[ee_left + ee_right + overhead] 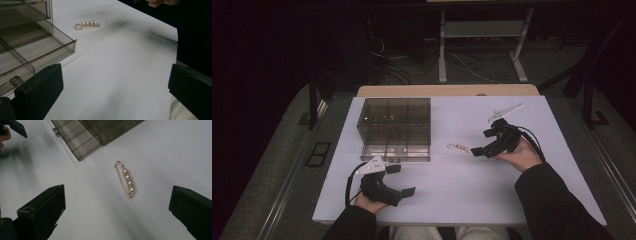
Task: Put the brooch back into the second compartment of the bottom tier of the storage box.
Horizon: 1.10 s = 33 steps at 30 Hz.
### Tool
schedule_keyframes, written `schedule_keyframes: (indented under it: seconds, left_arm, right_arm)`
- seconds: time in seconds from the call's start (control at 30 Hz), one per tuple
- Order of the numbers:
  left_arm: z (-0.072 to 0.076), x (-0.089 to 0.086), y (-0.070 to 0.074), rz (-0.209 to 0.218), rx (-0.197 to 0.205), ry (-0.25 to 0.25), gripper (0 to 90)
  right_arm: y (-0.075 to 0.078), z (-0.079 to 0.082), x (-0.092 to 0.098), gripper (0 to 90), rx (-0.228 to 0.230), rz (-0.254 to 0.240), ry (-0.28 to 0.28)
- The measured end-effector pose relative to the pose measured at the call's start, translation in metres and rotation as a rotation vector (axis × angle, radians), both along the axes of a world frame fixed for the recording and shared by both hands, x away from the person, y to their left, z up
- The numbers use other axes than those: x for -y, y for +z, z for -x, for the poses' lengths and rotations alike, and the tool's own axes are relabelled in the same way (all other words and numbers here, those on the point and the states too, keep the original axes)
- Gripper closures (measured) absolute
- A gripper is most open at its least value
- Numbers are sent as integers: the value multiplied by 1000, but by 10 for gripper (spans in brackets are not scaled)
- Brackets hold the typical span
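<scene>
High view: at a white table (pixel 472 195), a person's right gripper (pixel 478 150) reaches toward a gold pearl pin (pixel 458 147) lying flat on the tabletop just right of a smoked-plastic organizer box (pixel 395 127), its lowest drawer pulled out toward the person; the left gripper (pixel 401 180) waits near the front edge, jaws spread and holding nothing. The pin is not yet picked up, so the step in hand looks like the approach for a grasp, likely ahead of stowing it in the drawer. Left gripper view: two blunt black jaws stand wide apart over bare table, with the pearl pin (pixel 87 24) well ahead, four round pearls in a row on a thin gilt wire, and the drawer (pixel 37 52) at left, its translucent brown walls split by dividers into shallow compartments. Right gripper view: the jaws are also wide open and empty, the pearl pin (pixel 126 180) lying between and beyond them, slender, glossy and low against the matte surface. The next move calls for lowering the jaws to the tabletop and closing squarely across the beaded bar, since so thin a piece could slip or skate away.
</scene>
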State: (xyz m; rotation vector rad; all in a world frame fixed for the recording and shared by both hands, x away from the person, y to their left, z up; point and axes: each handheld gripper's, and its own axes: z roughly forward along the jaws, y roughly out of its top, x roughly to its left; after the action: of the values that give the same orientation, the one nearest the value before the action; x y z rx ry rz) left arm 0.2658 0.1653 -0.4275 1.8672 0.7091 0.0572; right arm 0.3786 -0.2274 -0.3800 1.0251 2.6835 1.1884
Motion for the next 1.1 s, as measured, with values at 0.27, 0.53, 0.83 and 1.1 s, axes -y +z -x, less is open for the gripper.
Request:
schedule_keyframes:
  seconds: [0.27, 0.53, 0.83, 1.1]
  left_arm:
    - [0, 0, 0, 2, -2, 0, 0]
    - [0, 1, 0, 3, -2, -3, 0]
    - [0, 0, 0, 5, -1, -6, 0]
    - [1, 0, 0, 3, -2, -9, 0]
  right_arm:
    - [-7, -8, -5, 3, -14, 7, 19]
    - [-13, -18, -16, 3, -22, 29, 52]
    - [-24, -25, -26, 3, -40, 50, 68]
    - [-38, -33, -30, 3, -61, 73, 72]
